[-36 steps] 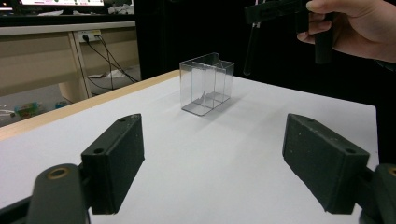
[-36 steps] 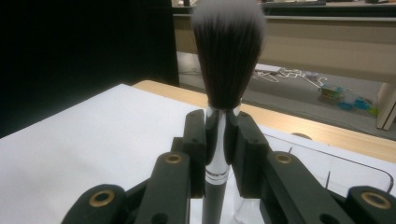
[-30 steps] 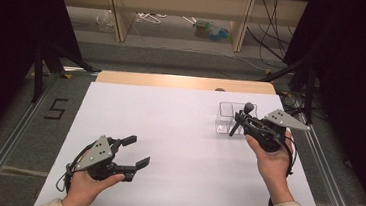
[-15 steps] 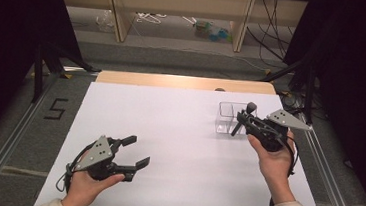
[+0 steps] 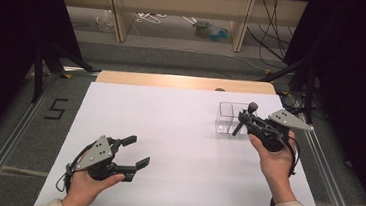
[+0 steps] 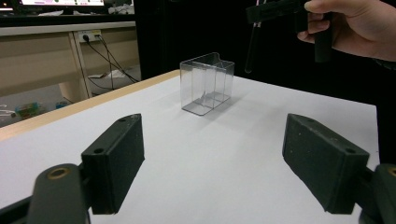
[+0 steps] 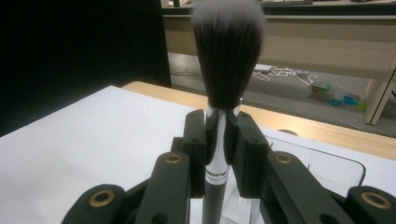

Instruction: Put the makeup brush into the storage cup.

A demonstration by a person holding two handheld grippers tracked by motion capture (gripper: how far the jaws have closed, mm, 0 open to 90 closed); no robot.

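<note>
My left gripper (image 5: 134, 151) rests low near the front left corner of the white worktop (image 5: 168, 132), jaws spread wide with nothing between them; I judge it is parked there to stay out of the way, since the work is all on the far right side. Across the sheet, my right gripper (image 5: 242, 119) is clamped on a makeup brush (image 7: 224, 84), the jaws pinching its shiny metal ferrule just below the dark, pale-tipped bristles. In the right gripper view the bristles stand up and the handle hangs down; gripping at the ferrule leaves the whole handle free below, which I take to be the point, so that it can go into something handle-first. From the left gripper view the handle (image 6: 251, 49) hangs nearly straight down from that gripper, above and just to the right of the clear acrylic organizer (image 6: 207, 83). That organizer (image 5: 231, 118) stands upright near the far right corner of the worktop, open at the top and split into narrow slots by clear partitions. The brush is in the air and not yet in a slot; next comes lining the handle tip over one compartment, I think.
</note>
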